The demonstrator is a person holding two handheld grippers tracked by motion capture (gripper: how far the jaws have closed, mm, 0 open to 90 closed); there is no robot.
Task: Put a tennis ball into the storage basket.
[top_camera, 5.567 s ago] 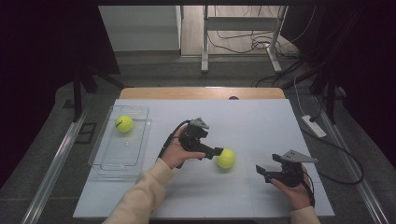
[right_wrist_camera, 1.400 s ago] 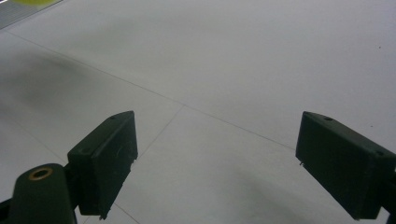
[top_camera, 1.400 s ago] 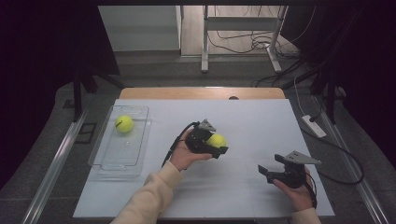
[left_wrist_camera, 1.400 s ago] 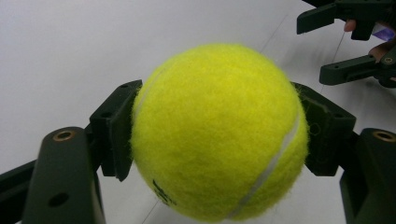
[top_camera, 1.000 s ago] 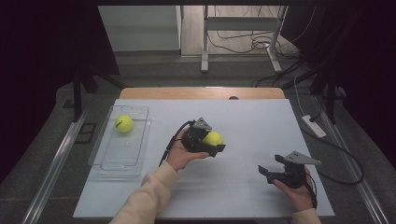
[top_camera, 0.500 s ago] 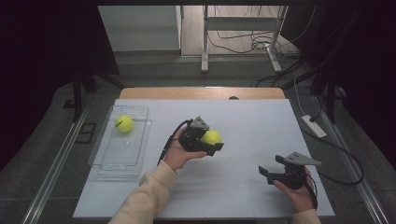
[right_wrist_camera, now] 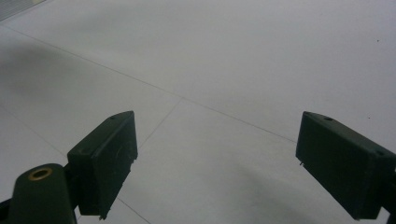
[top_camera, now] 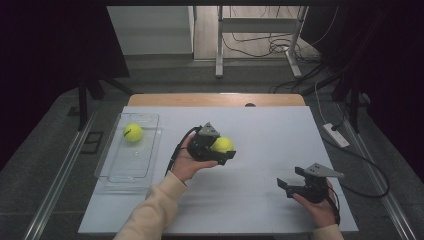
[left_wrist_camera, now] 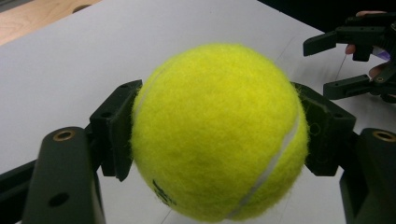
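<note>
A: Now the left hand-held gripper (top_camera: 223, 151) holds the tennis ball (top_camera: 223, 144) above the worktop (top_camera: 260, 125), near the clear tray (top_camera: 147, 120).

B: Yes. The fuzzy ball can slip and roll away. The right hand-held gripper (top_camera: 293, 176) is wide, empty.

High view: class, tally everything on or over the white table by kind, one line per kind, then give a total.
Fuzzy yellow tennis balls: 2, one in the tray, one held by the left gripper
Clear plastic tray: 1
Black two-jaw grippers: 2, left gripper, right gripper
Total: 5
</note>
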